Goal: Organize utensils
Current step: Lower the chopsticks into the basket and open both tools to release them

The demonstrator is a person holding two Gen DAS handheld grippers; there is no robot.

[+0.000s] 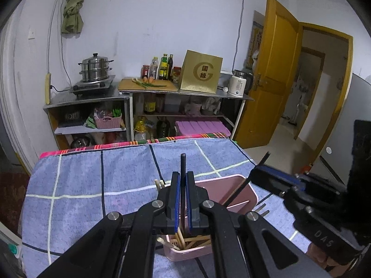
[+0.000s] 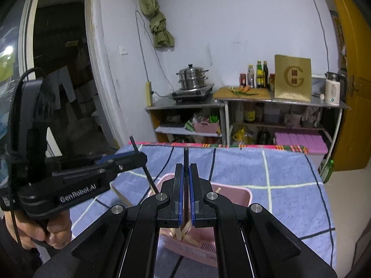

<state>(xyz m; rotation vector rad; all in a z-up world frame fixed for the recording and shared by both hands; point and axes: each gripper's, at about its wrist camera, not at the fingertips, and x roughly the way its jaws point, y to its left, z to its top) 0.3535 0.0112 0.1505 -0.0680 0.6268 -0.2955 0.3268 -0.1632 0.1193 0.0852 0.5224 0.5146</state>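
My left gripper (image 1: 183, 177) is shut on a dark chopstick (image 1: 183, 162) that stands upright between its blue pads, over a pink basket (image 1: 234, 183). Several wooden chopsticks (image 1: 185, 243) lie crossed inside the basket. My right gripper (image 2: 186, 166) is shut on a second dark chopstick (image 2: 186, 155), also upright above the pink basket (image 2: 242, 197) and its wooden chopsticks (image 2: 183, 234). Each view shows the other gripper beside it: the right gripper (image 1: 255, 173) with its slanted chopstick (image 1: 241, 188), and the left gripper (image 2: 142, 158) with its chopstick (image 2: 150, 183).
The basket sits on a table under a blue checked cloth (image 1: 92, 173). Behind the table stand metal shelves (image 1: 129, 97) with a steamer pot (image 1: 95, 68), bottles (image 1: 163, 67) and a gold box (image 1: 200, 71). An open yellow door (image 1: 273, 69) is at the right. A hand (image 2: 53, 229) grips the left handle.
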